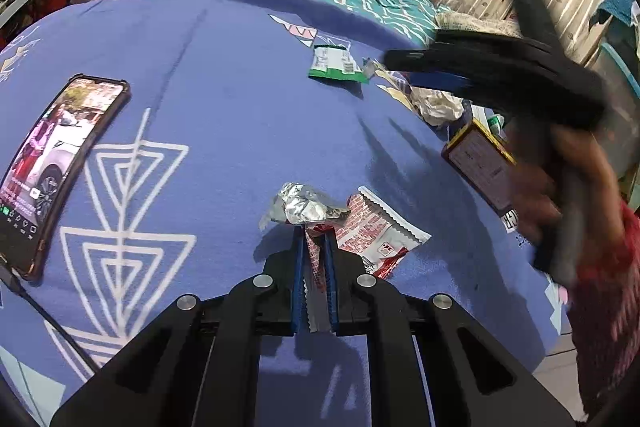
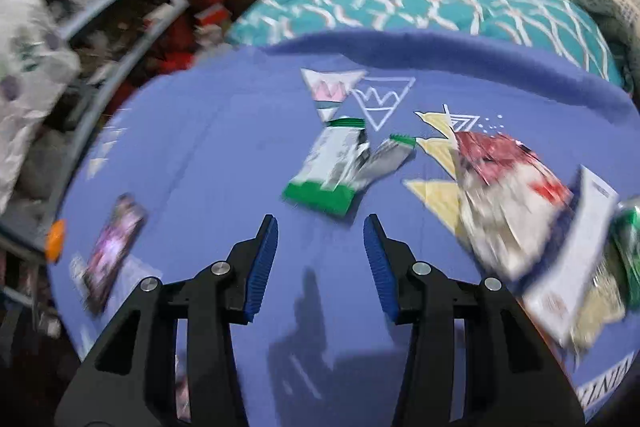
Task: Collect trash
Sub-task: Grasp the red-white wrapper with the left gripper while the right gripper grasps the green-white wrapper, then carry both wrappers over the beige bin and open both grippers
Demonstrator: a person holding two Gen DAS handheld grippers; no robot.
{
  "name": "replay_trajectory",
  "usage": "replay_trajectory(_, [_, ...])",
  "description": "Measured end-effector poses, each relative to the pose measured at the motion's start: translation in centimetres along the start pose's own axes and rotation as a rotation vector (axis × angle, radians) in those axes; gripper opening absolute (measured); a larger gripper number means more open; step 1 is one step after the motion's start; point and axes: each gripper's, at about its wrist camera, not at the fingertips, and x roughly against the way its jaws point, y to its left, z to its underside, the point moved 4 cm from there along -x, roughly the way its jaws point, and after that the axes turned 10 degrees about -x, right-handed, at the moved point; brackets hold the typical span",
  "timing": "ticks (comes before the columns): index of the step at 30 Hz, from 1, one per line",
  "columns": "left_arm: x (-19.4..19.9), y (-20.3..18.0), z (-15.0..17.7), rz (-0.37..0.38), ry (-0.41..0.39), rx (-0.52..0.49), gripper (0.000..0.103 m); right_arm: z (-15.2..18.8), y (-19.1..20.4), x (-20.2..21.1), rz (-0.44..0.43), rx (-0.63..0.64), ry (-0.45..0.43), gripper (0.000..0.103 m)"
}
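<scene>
Now your left gripper (image 1: 314, 239) has its two blue fingers (image 1: 298, 267) clenched on one crumpled foil wrapper (image 1: 304, 209), silver outside and red inside, lifted just over the desk (image 1: 224, 115) with the blue cloth. Beside it one red-and-white snack wrapper (image 1: 376, 231) lies flat. Farther away you see one green-and-white wrapper (image 1: 336, 65), and near it a small torn piece (image 1: 370, 67). One phone (image 1: 60, 163) lies at the left with its screen lit. Your right gripper (image 2: 320, 227) is released, its two fingers (image 2: 264, 259) wide apart and holding nothing. At the right edge a pile of wrappers (image 2: 516, 211) is blurred; you cannot count them.
</scene>
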Motion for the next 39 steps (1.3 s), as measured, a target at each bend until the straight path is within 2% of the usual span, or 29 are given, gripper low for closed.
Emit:
replay_trajectory(3, [0.4,0.3,-0.1,0.002,-0.009,0.005,0.008,-1.3,-1.6,-3.3,0.014,-0.085,0.060,0.048])
replay_trajectory(5, [0.6,0.4,-0.1,0.001,-0.012,0.004,0.008,-1.9,-2.2,-4.6,0.036,-0.123,0.069,0.047])
replay_trajectory(7, [0.7,0.4,-0.1,0.001,-0.014,0.002,0.008,-2.0,-1.9,-4.9,0.019,-0.120,0.054,0.022])
replay_trajectory(10, [0.9,0.2,0.0,0.002,-0.013,0.001,0.008,-0.6,-0.6,-4.8,-0.010,-0.079,0.061,0.011])
replay_trajectory(11, [1.0,0.2,0.0,0.004,-0.014,0.002,0.008,0.1,-0.3,-4.2,-0.036,-0.075,0.062,0.011])
replay_trajectory(17, [2.0,-0.2,0.1,0.008,-0.029,-0.006,0.008,6.1,-0.3,3.5,-0.133,0.000,-0.011,0.010])
replay_trajectory(24, [3.1,-3.0,0.2,0.045,-0.035,-0.057,0.008,16.1,-6.6,14.3,-0.097,-0.002,-0.169,0.011])
replay_trajectory(30, [2.1,-11.0,-0.6,0.135,-0.006,-0.225,0.008,22.0,-14.6,19.5,0.014,-0.159,-0.299,0.011])
replay_trajectory(35, [-0.3,-19.9,-1.7,0.250,0.039,-0.394,0.008,24.4,-22.3,23.5,0.085,-0.322,-0.402,0.011])
replay_trajectory(39, [-2.8,-28.7,-2.8,0.324,0.075,-0.533,0.008,25.7,-29.2,27.3,0.149,-0.436,-0.501,0.011])
